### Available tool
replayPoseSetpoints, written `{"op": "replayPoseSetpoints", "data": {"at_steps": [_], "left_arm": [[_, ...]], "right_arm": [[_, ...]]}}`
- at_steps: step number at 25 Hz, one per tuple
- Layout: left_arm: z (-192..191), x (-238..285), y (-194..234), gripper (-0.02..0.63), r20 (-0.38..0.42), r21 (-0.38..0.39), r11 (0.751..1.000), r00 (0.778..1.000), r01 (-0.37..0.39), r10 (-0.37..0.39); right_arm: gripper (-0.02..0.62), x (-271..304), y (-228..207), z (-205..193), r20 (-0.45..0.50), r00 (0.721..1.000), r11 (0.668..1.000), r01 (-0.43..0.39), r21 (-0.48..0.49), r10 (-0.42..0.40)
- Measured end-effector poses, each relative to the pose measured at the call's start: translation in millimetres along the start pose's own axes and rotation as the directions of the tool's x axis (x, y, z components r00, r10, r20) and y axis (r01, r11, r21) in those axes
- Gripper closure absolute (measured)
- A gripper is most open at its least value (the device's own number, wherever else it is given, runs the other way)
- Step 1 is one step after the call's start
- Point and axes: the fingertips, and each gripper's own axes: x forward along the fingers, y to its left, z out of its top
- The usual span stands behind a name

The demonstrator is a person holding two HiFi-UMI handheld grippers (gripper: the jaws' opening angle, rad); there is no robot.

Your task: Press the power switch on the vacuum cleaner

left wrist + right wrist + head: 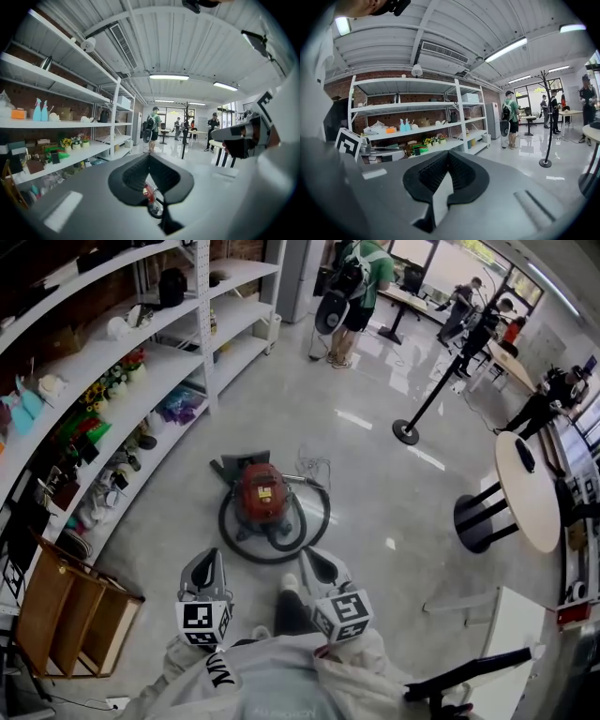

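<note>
Open-plan lab or workshop hall. Polished grey floor (pixel 375 474). Long white metal shelving (pixel 178 352) against brick wall (pixel 422 101), loaded with mixed household props. Corrugated metal ceiling (pixel 187 42), strip lights (pixel 168 76), exposed air unit (pixel 443 50). Tables (pixel 525 488) at far side, people (pixel 361 277) standing about.

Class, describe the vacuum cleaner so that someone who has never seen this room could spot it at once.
Start at the long white shelving unit along the left wall and step out onto the pale polished floor. There sits a squat red canister vacuum cleaner, the only red machine on the open floor, ringed by its own black hose.
</note>
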Motion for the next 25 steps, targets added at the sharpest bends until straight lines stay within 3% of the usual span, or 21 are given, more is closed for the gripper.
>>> {"op": "replayPoseSetpoints", "data": {"at_steps": [25], "left_arm": [[23.9,132.5,-7.5,0.606,-0.052,0.000,1.000,0.998,-0.027,0.027]], "right_arm": [[0.594,96.0,-94.9,32.9,-0.040,0.997,0.998,-0.064,0.027,0.065]]}}
